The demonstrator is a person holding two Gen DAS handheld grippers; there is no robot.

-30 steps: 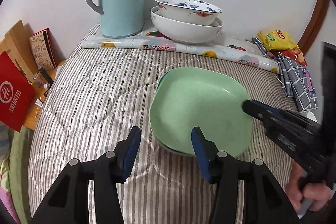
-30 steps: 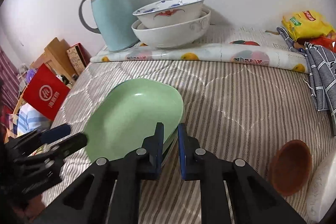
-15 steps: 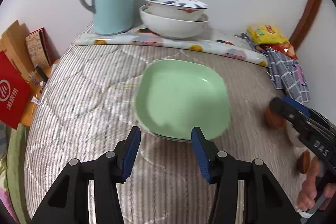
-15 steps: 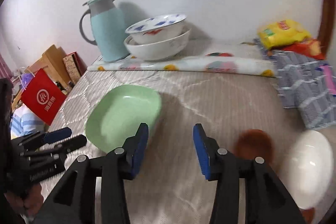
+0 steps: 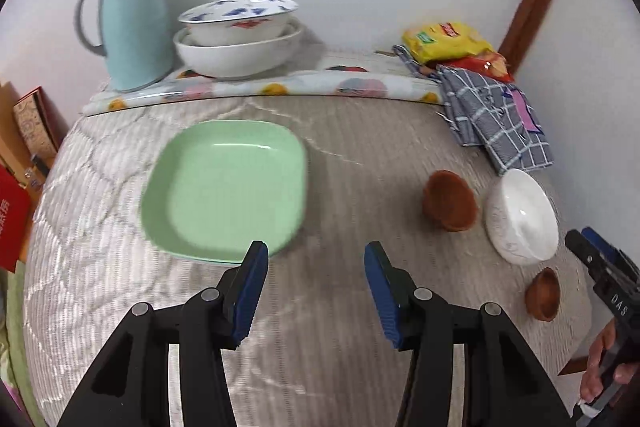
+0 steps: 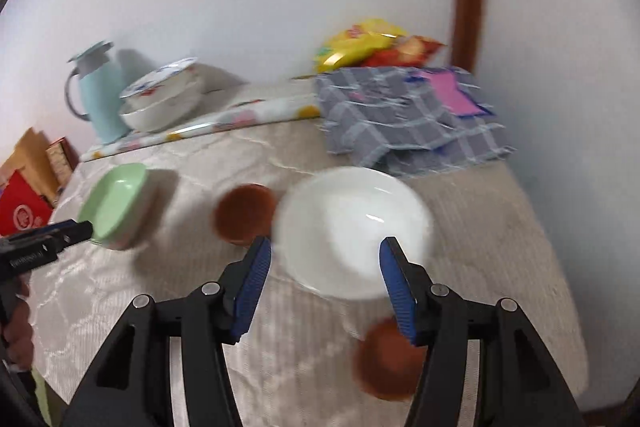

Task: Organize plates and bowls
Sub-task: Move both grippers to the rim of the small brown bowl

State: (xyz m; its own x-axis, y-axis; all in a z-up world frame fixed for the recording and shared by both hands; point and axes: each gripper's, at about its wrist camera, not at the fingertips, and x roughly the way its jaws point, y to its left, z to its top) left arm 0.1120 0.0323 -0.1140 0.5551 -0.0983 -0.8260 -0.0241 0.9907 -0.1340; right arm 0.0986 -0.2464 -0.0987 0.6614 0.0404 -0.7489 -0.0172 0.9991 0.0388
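- A soft, quilted, striped cloth is seen covering the surface.
- The green plate at centre left looks smooth, satin plastic.
- The white bowl at right is glossy, ceramic-looking.
- The checked towel at upper right is woven cloth.
- Glossy foil is shown by the yellow snack packet.

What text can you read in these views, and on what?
"DAS": on the right tongs, whose jaws have just been opening with nothing between them.
Left tongs: white print, blurred.
Red bag: logo and characters unreadable.
Yellow packet: label too small.
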